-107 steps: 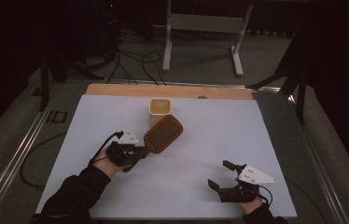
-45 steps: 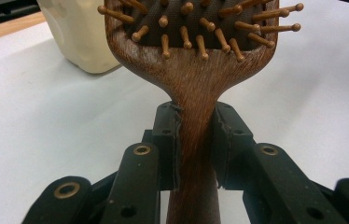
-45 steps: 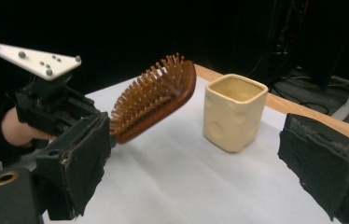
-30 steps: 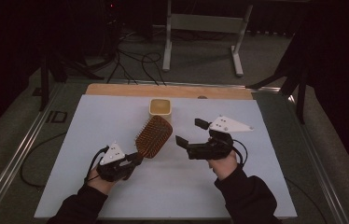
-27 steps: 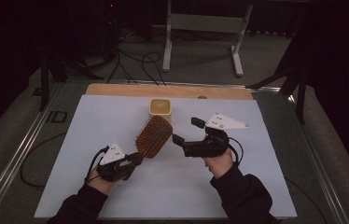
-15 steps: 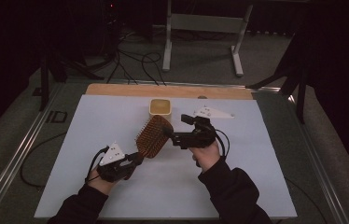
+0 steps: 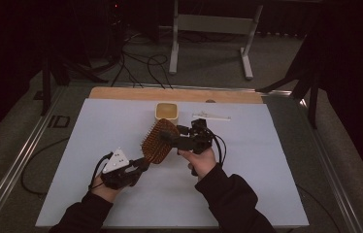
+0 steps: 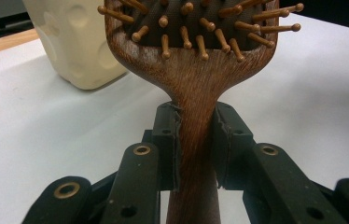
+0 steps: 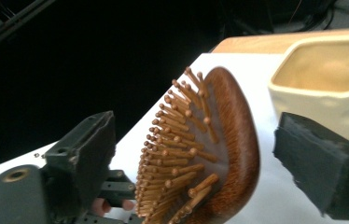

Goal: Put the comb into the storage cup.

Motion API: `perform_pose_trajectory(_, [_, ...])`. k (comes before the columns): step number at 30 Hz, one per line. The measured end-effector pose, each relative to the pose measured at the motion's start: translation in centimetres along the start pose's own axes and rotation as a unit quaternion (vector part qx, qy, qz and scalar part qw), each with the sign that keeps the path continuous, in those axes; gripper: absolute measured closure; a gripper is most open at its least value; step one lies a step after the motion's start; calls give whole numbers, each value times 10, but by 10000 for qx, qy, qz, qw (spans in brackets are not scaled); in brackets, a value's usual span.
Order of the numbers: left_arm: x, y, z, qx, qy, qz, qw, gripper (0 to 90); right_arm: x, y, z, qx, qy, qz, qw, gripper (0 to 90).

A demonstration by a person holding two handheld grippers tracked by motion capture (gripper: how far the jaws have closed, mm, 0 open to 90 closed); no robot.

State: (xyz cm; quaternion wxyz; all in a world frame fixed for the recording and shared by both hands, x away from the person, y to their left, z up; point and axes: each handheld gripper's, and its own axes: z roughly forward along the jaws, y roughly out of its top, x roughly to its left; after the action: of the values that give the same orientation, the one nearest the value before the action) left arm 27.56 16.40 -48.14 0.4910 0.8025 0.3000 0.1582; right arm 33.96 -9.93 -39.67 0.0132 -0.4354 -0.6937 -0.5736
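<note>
Your left tongs (image 7: 138,167) are clamped on the handle of one wooden paddle hairbrush (image 7: 159,141); the left gripper view shows both black pads pressed flat against the grained handle. The brush has a broad rounded head on a narrow neck, with ball-tipped wooden pins set in a dark cushion. Its long axis runs from your left tongs up and away toward the far edge, head raised above the white surface (image 7: 267,160). Your right tongs (image 7: 170,138) stand wide open astride the head, one pad on the pin side, one behind the smooth back, neither touching. One cream, square-mouthed ceramic cup (image 7: 167,111) sits just beyond.
</note>
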Motion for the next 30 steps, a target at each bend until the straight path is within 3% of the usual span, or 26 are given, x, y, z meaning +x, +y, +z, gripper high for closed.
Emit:
perform_pose_trajectory(9, [1,0,0,-21,12,1,10000,740,-3,-10,16,304,223,446,9983,226])
perform_pose_trajectory(15, [-1,0,0,-54,23,41,10000,739,-2,-12,20,372,234,493,9978,279])
perform_pose_trajectory(21, [0,0,0,-54,6,9,10000,739,-1,-15,23,445,274,533,9972,397])
perform_pose_trajectory(30, [0,0,2,-27,33,25,10000,738,-2,-15,24,478,292,560,9969,437])
